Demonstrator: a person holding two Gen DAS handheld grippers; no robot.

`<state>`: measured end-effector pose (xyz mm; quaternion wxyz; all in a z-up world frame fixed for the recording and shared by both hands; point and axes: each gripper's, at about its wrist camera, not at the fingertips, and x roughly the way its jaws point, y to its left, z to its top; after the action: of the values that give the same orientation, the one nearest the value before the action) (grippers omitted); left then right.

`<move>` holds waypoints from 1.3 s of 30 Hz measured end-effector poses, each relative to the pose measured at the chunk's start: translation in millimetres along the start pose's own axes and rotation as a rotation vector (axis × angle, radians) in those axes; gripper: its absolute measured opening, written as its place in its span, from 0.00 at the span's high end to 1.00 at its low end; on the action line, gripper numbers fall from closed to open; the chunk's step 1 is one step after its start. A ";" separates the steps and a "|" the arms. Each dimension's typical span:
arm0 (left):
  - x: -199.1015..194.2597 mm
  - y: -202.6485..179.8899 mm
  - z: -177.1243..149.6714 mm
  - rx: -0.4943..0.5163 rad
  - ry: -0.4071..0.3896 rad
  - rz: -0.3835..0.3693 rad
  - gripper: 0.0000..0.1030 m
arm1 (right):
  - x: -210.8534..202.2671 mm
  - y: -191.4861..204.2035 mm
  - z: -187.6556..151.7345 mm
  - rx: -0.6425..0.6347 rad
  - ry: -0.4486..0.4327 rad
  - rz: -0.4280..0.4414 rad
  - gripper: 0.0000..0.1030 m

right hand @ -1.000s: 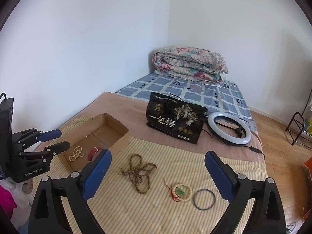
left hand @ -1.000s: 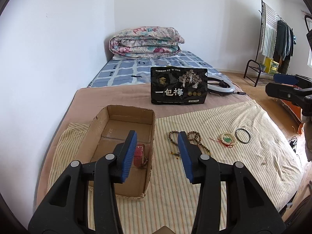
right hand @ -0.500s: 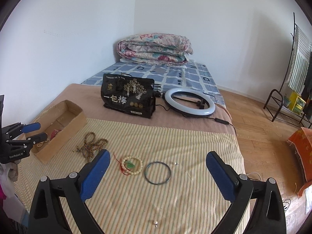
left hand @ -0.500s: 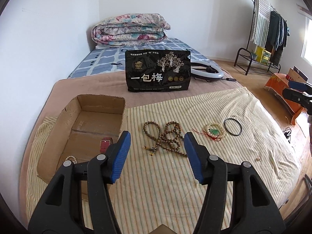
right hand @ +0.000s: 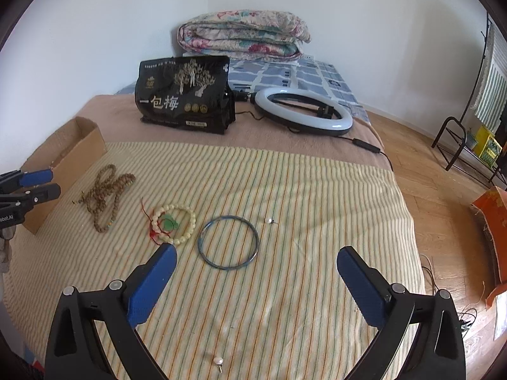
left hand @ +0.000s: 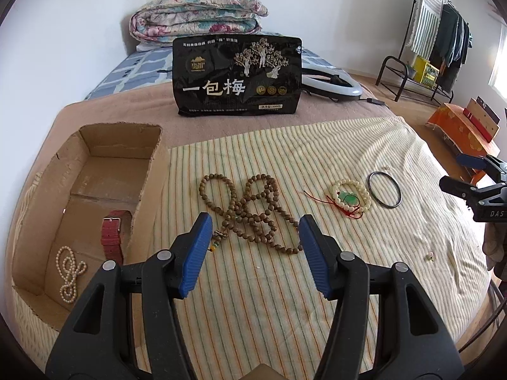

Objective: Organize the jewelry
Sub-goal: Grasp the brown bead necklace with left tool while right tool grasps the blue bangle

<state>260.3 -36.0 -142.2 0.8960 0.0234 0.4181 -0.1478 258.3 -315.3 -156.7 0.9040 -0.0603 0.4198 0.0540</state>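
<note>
A long brown bead necklace [left hand: 250,209] lies tangled on the striped cloth; it also shows in the right wrist view [right hand: 106,194]. My left gripper [left hand: 253,231] is open and empty just in front of it. A cardboard box [left hand: 41,190] at the left holds a red watch strap [left hand: 112,237] and a small pearl strand [left hand: 69,267]. A cream bead bracelet with a green pendant [right hand: 172,221] and a thin dark bangle [right hand: 228,242] lie ahead of my right gripper [right hand: 256,266], which is wide open and empty. Two pearl studs [right hand: 269,220] [right hand: 217,361] lie loose.
A black snack bag [right hand: 183,95] stands at the back with a ring light [right hand: 302,115] and its cable beside it. A folded quilt [left hand: 196,12] lies on the bed behind. A clothes rack [left hand: 427,47] and an orange object [right hand: 491,221] are on the floor at the right.
My left gripper has swung right from over the box to face the brown necklace. My right gripper has swung right and come closer to the bangle and the cream bracelet. Both stayed open.
</note>
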 end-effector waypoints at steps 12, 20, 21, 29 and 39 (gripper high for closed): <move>64.9 -2.6 6.2 -0.024 0.099 0.025 0.36 | 54.5 0.1 -11.3 -0.025 0.094 0.029 0.01; 92.4 3.8 5.1 -0.058 0.138 0.042 0.36 | 77.3 4.9 -9.9 -0.044 0.133 0.063 0.01; 94.8 4.9 5.2 -0.063 0.141 0.043 0.36 | 80.1 5.6 -9.8 -0.039 0.138 0.074 0.01; 105.1 6.6 5.2 -0.068 0.143 0.051 0.36 | 97.8 13.3 -5.9 -0.036 0.161 0.093 0.01; 108.8 7.5 5.4 -0.070 0.129 0.045 0.36 | 107.9 14.2 0.1 -0.004 0.170 0.102 0.15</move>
<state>332.4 -56.5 -221.6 0.8706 0.0111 0.4792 -0.1112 325.5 -296.2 -240.1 0.8611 -0.0450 0.4973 0.0956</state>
